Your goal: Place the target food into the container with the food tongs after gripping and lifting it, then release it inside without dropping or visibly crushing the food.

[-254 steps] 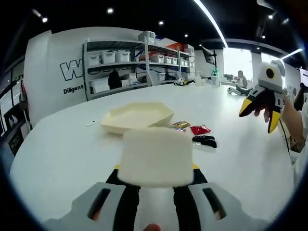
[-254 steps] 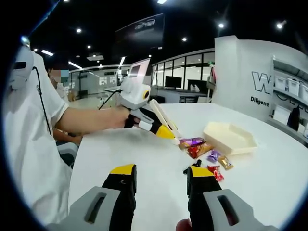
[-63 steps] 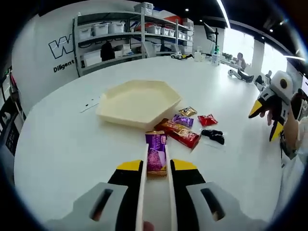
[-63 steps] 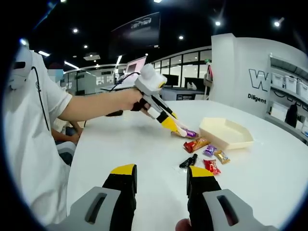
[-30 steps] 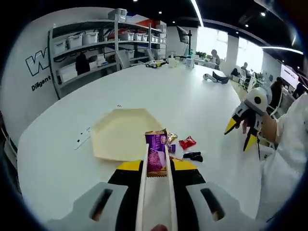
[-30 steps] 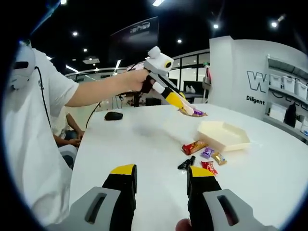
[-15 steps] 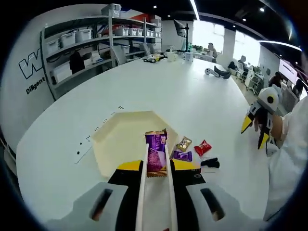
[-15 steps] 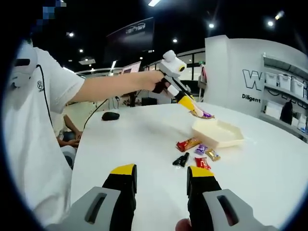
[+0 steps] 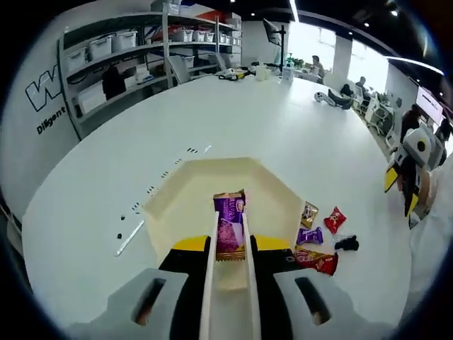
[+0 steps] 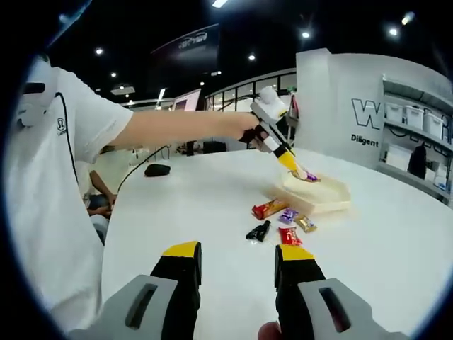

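While my left jaws press the food tongs (image 9: 229, 262) together, the tongs pinch the purple snack packet (image 9: 229, 225) at their tips, straight ahead of the jaws. In the left gripper view the packet hangs above the cream hexagonal container (image 9: 279, 195), which lies just beyond and beneath the tong tips on the white tabletop (image 9: 297, 134). Off to the right of my jaws lie the loose sweets: a gold one (image 9: 309, 213), a red one (image 9: 334, 219), a small purple one (image 9: 308, 236), a black one (image 9: 347, 243) and a long red wrapper (image 9: 316, 260). Gripping and lifting look done, and the packet shows no crushing; lowering and letting go inside are left, as I judge it.

In the right gripper view my right jaws (image 10: 238, 265) stand spread and hold nothing, low over the tabletop. Well ahead of them, the left gripper (image 10: 272, 129) reaches out with the tongs' tips and the packet (image 10: 310, 176) above the container (image 10: 327, 197).
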Demonstrator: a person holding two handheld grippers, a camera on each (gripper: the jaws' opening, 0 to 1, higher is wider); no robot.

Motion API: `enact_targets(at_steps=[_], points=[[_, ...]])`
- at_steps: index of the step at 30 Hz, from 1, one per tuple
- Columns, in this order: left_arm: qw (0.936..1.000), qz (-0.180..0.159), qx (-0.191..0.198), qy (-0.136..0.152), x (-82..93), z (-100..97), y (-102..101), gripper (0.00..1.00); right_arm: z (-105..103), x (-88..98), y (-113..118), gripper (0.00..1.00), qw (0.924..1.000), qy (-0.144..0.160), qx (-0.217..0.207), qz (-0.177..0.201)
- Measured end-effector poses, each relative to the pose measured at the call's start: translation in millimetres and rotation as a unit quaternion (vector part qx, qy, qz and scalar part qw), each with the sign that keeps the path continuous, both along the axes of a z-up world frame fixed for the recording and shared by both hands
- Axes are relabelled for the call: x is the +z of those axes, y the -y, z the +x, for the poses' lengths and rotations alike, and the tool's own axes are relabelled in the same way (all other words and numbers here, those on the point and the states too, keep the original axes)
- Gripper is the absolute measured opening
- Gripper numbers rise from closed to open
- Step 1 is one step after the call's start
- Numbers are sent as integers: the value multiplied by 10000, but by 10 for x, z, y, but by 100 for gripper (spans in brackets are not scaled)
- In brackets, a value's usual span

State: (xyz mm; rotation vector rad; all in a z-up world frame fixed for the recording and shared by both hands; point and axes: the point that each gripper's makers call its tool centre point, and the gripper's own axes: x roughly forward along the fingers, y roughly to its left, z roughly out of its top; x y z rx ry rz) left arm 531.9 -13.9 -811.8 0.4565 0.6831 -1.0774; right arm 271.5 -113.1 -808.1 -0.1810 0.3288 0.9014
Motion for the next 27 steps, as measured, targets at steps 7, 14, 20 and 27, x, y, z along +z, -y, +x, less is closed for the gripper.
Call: enact_targets(at_steps=[7, 14, 20, 27], points=[[9999, 137, -85, 29, -128, 179, 43, 20, 42, -4, 46, 37, 10000, -36, -75, -13], [9991, 184, -363, 108, -151, 291, 96, 20, 63, -25, 89, 37, 9999, -76, -139, -26], [9981, 278, -515, 180, -194, 370, 123, 20, 69, -47, 119, 37, 9998, -107, -169, -11], [9960, 335, -779, 269, -241, 420, 185, 20, 77, -70, 152, 36, 9997, -137, -201, 7]])
